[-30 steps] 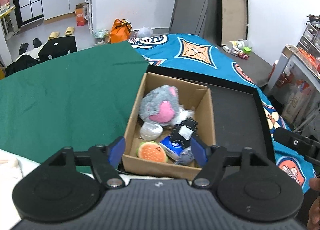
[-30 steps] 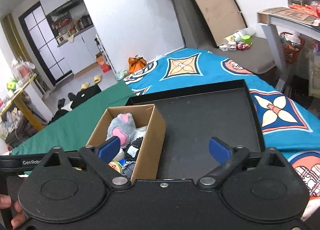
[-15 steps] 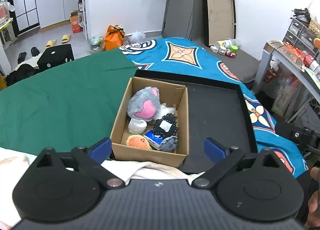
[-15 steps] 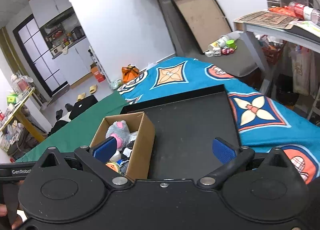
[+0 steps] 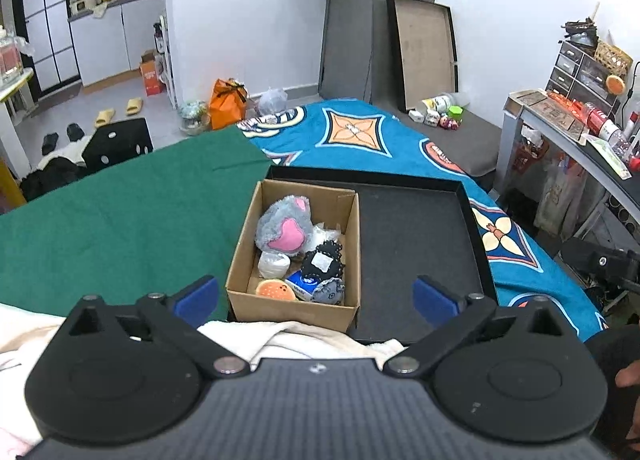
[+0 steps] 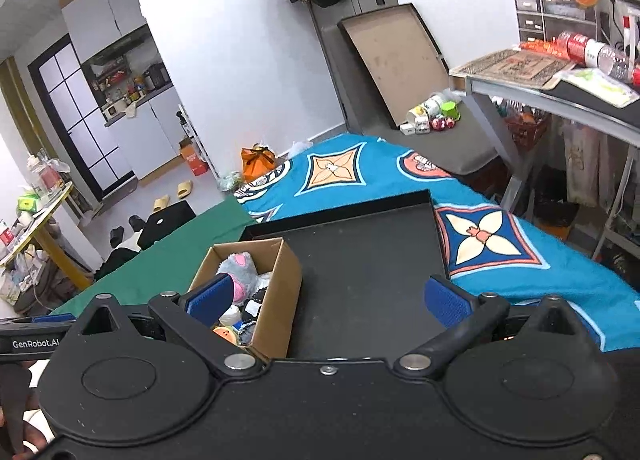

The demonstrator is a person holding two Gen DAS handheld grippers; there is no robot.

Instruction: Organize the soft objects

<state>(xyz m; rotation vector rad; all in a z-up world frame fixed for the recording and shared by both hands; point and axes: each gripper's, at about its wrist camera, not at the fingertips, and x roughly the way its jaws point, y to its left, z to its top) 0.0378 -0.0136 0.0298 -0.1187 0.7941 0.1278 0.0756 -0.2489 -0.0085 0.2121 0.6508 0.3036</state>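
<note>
Both tools, left tool (image 5: 316, 300) just opened wide and right tool (image 6: 326, 300) spread, hold nothing, so finish with every toy inside the cardboard box (image 5: 296, 312).

Toys (image 5: 285, 229) in box (image 5: 294, 310), tray's (image 5: 420, 248) left

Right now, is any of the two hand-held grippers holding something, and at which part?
Nothing is held. The left hand-held gripper and the right hand-held gripper both stand open and empty; the left's jaws have just been opening.
</note>
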